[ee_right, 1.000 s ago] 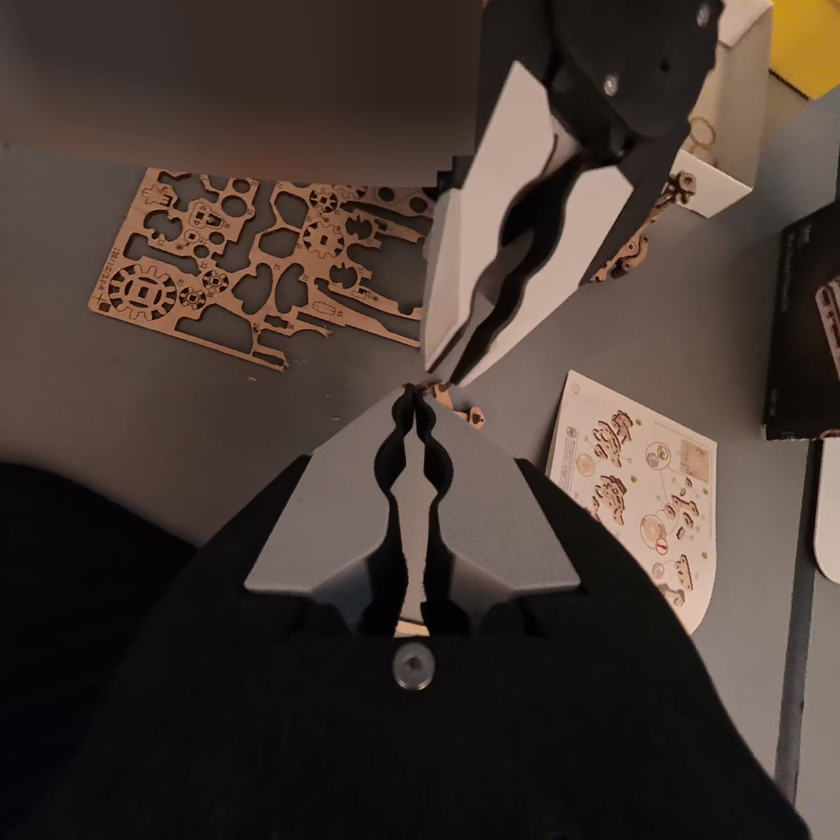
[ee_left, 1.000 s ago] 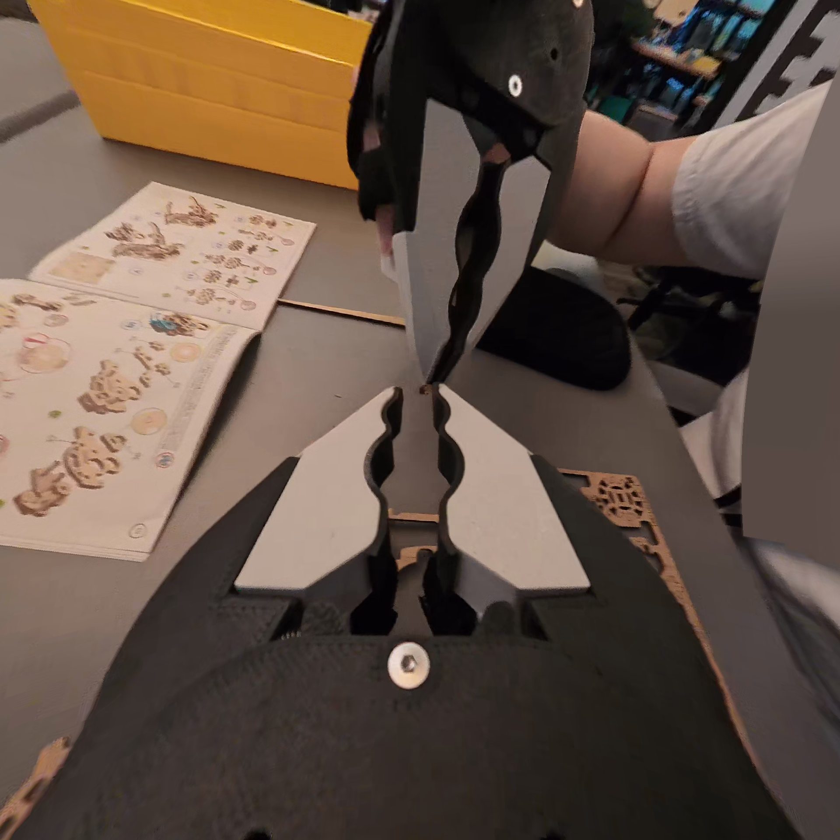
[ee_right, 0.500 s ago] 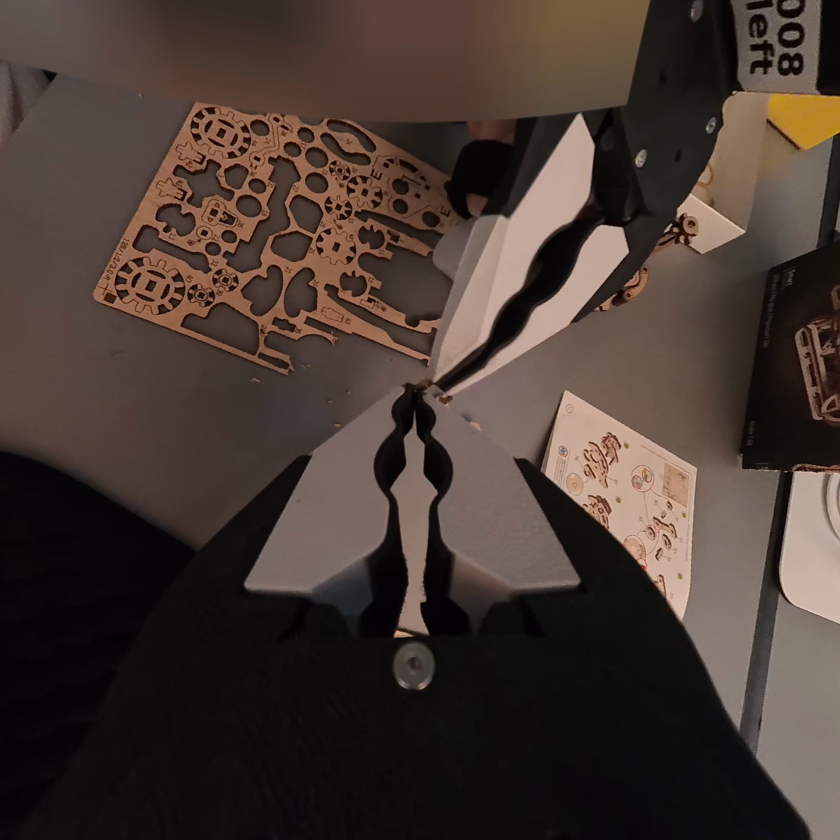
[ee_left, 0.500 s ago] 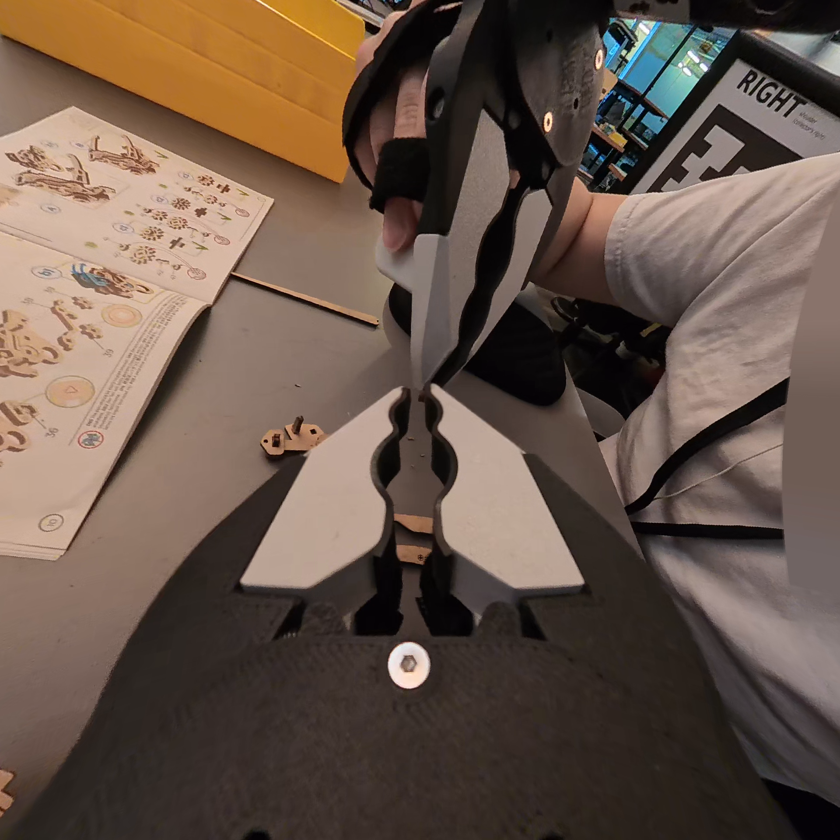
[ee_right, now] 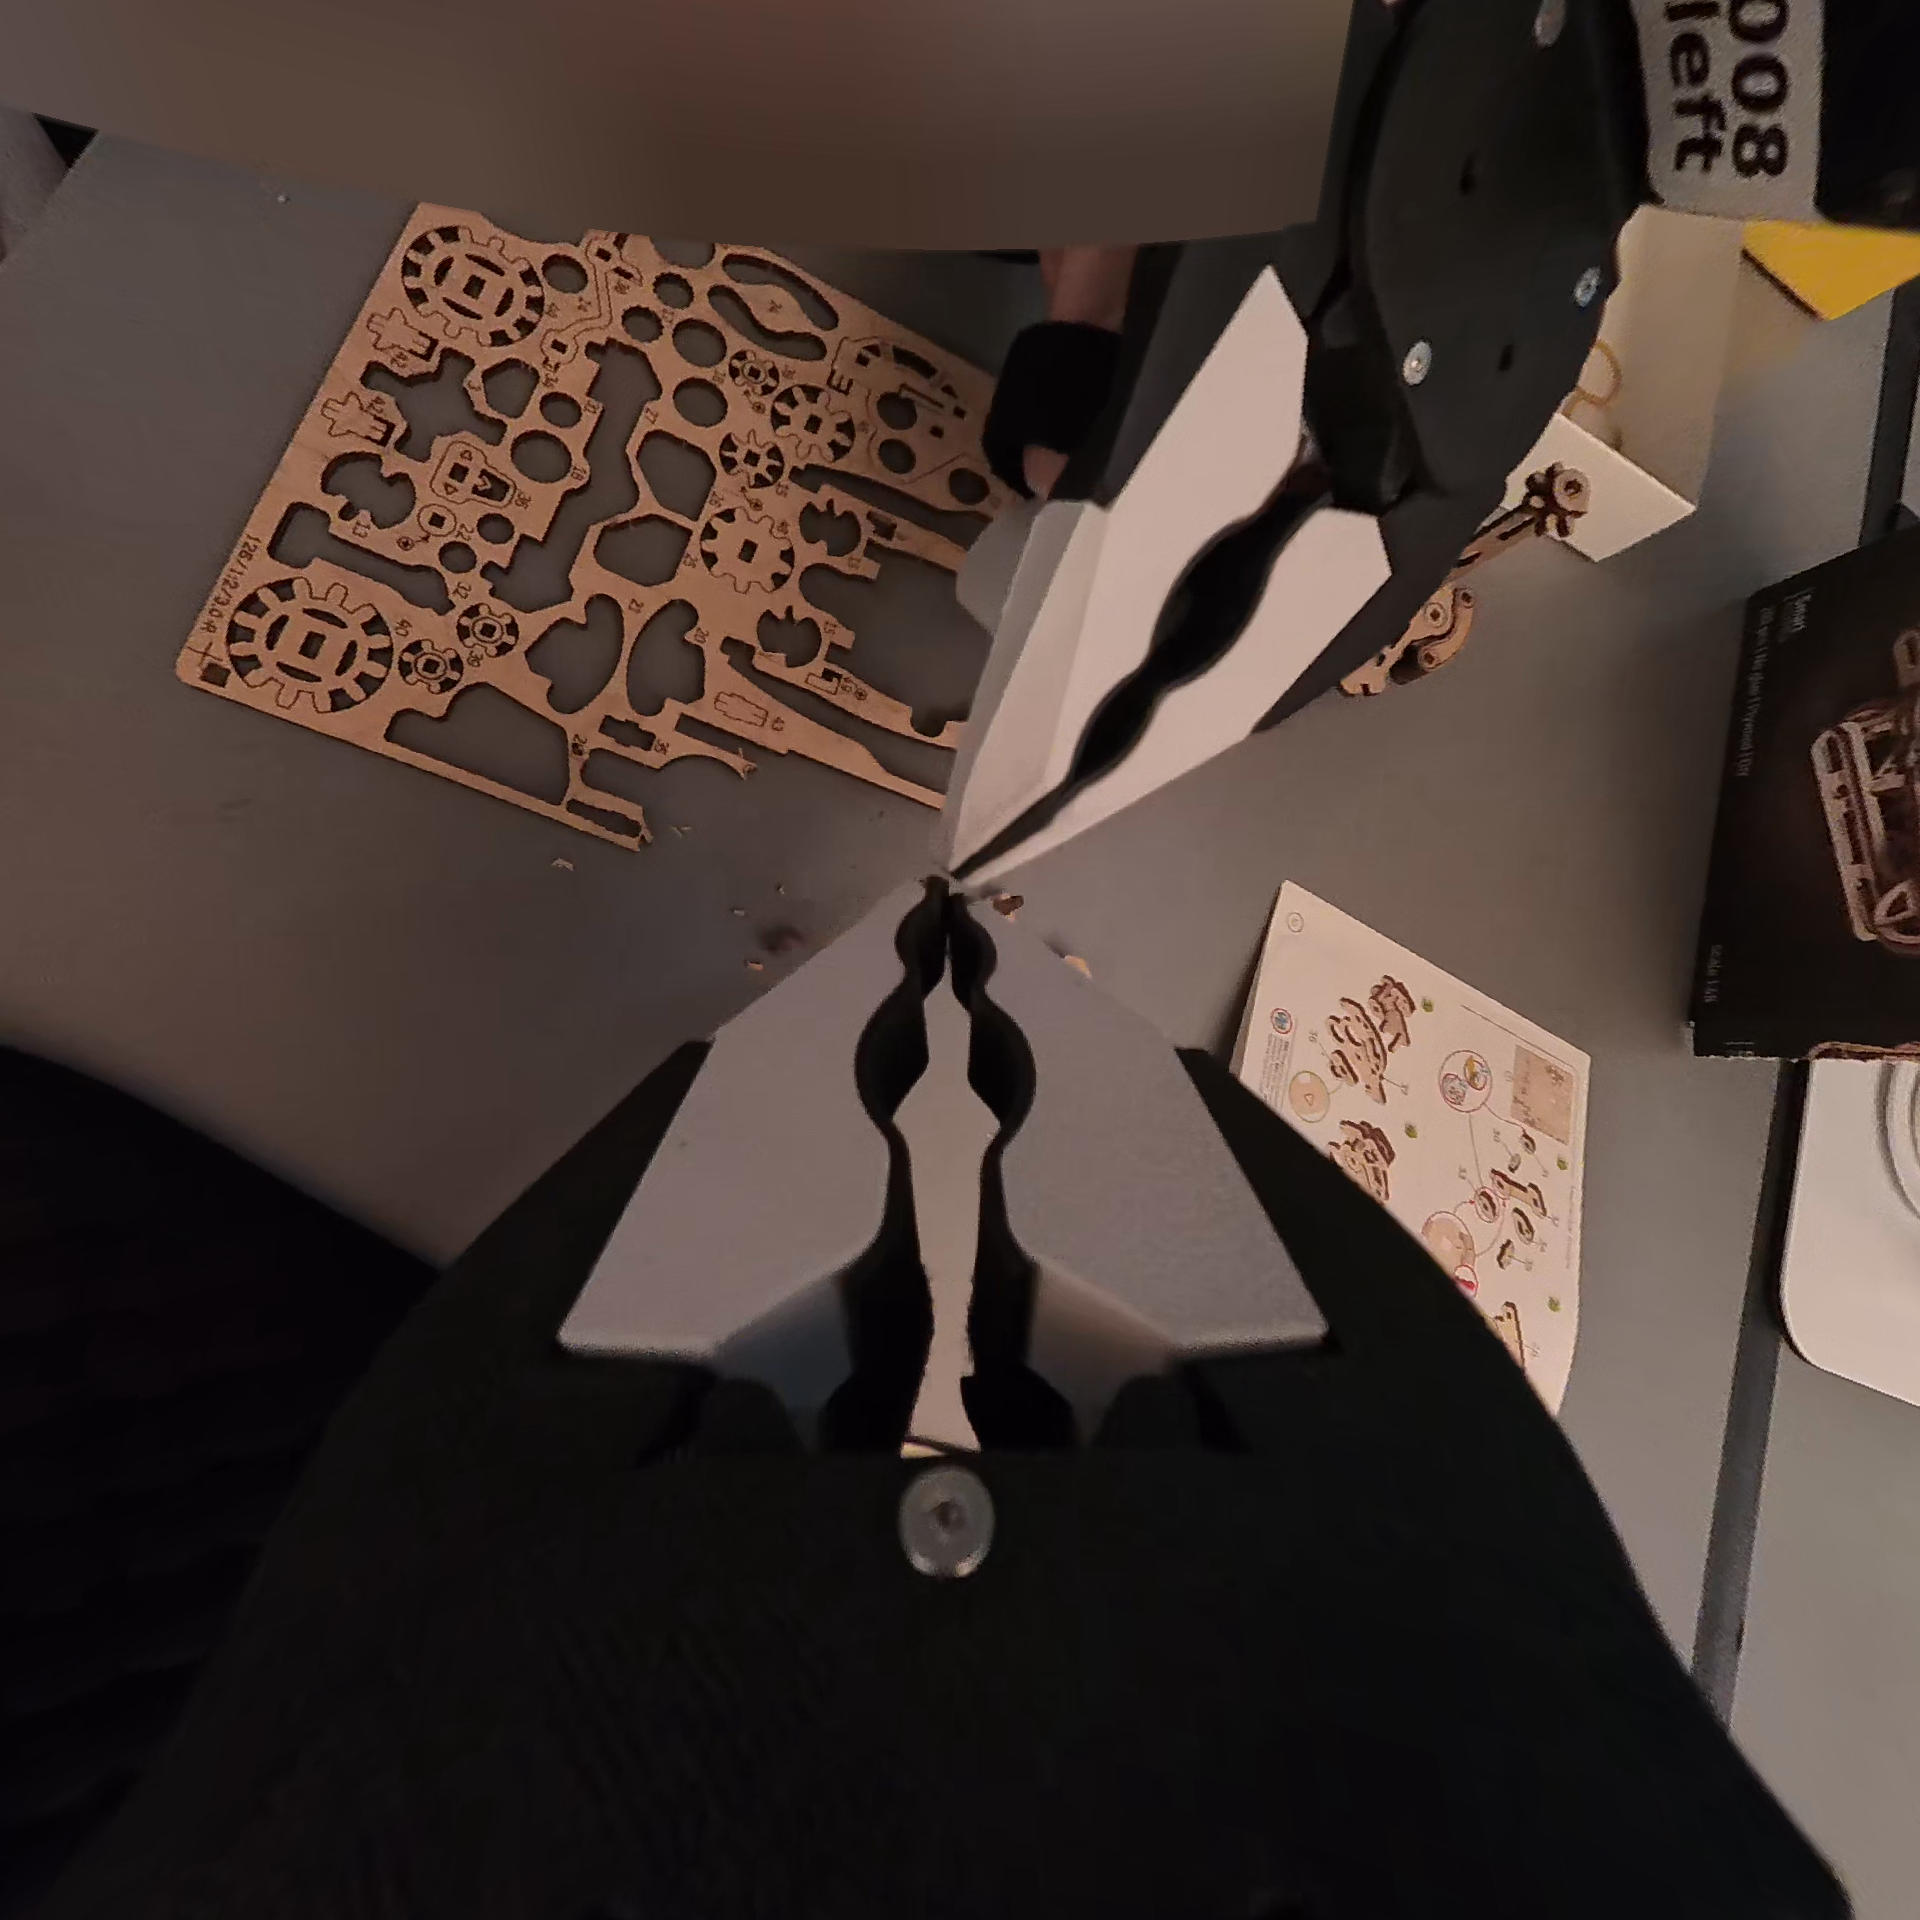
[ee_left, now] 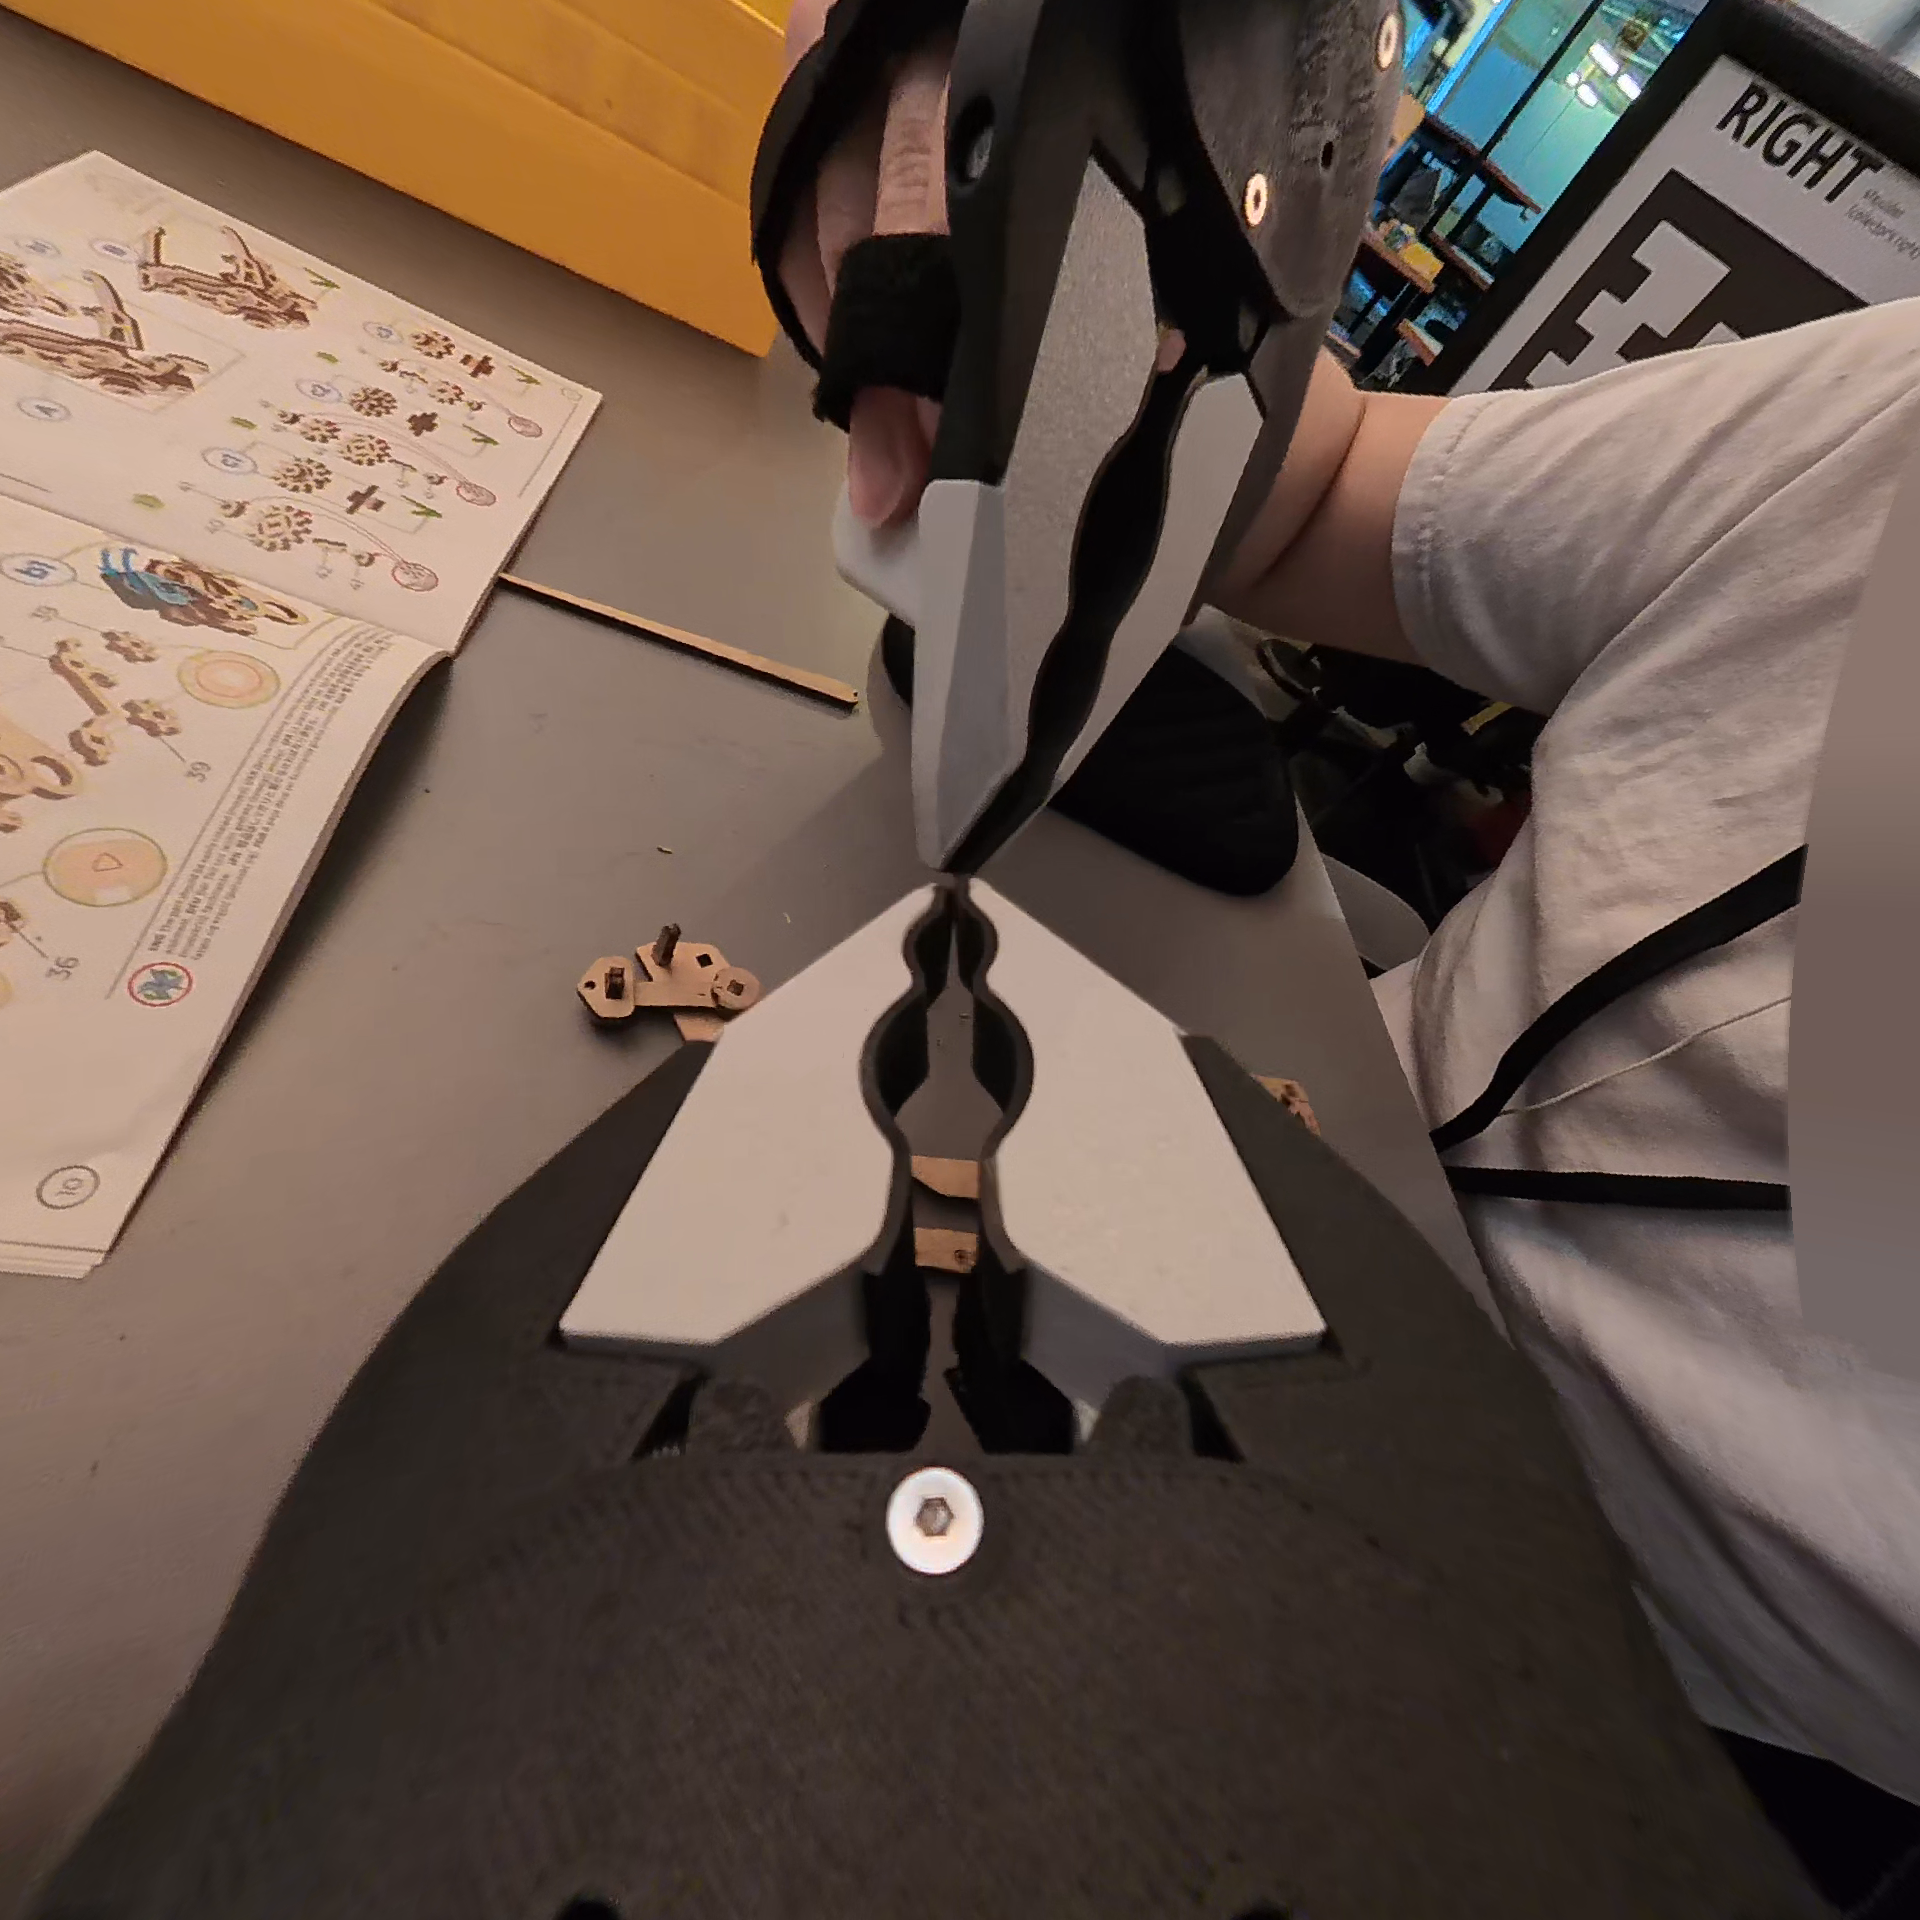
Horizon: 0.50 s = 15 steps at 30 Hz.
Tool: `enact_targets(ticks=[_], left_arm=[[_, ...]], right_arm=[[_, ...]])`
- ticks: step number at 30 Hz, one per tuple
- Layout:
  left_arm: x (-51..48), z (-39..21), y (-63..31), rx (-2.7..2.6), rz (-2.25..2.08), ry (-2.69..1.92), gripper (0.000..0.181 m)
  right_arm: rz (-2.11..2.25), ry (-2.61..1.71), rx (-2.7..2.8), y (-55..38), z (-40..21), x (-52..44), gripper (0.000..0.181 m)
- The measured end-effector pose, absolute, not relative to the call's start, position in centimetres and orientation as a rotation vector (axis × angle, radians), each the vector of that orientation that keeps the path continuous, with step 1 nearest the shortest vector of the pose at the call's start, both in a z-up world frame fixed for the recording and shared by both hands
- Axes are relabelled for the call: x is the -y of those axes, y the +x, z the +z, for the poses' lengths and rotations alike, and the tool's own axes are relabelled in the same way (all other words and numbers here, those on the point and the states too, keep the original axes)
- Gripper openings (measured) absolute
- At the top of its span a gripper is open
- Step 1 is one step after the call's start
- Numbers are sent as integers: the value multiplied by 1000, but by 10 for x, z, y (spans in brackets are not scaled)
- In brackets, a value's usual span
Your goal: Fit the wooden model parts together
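My left gripper (ee_left: 948, 900) and right gripper (ee_left: 958, 860) meet tip to tip above the grey table (ee_left: 582, 790). Both have their jaws closed. A tiny dark wooden part (ee_left: 948, 881) is pinched where the tips meet; its shape is too small to make out. In the right wrist view my right gripper (ee_right: 940, 896) points up at the left gripper (ee_right: 964, 864), which comes down from the upper right. A small wooden sub-assembly (ee_left: 665, 985) lies on the table left of my left gripper. A laser-cut wooden sheet (ee_right: 582, 540) lies flat at upper left.
An open instruction booklet (ee_left: 208, 623) and a yellow box (ee_left: 468, 104) lie to the left. A thin wooden strip (ee_left: 675, 639) lies behind. A partly built wooden model (ee_right: 1455, 592), a white box (ee_right: 1621, 488), a black box (ee_right: 1829, 790) and another leaflet (ee_right: 1413, 1132) lie on the right. A person's arm (ee_left: 1662, 675) is close. Left and right tips are no more than a few centimetres apart.
My left gripper's jaws have closed from a small gap to nearly touching. Both grippers rose and tilted together, tips staying in contact, so the wooden sub-assembly has come into view.
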State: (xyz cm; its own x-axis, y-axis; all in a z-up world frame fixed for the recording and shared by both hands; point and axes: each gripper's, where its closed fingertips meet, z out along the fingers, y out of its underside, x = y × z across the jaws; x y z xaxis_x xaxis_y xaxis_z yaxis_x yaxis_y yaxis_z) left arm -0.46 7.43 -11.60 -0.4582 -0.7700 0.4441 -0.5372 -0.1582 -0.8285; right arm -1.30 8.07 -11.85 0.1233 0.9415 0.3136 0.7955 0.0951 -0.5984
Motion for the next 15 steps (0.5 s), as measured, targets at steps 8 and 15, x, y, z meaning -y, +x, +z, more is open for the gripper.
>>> enact_targets(ticks=[8,15], left_arm=[[-92,-113,0,-1784,-1656,-1535,6],[-85,-119,2,-1847,-1578,-1500,5]], right_arm=[[456,-2016,1348,7,-145,-66,13],[480,-2082,1250,-18,-173,-31,10]])
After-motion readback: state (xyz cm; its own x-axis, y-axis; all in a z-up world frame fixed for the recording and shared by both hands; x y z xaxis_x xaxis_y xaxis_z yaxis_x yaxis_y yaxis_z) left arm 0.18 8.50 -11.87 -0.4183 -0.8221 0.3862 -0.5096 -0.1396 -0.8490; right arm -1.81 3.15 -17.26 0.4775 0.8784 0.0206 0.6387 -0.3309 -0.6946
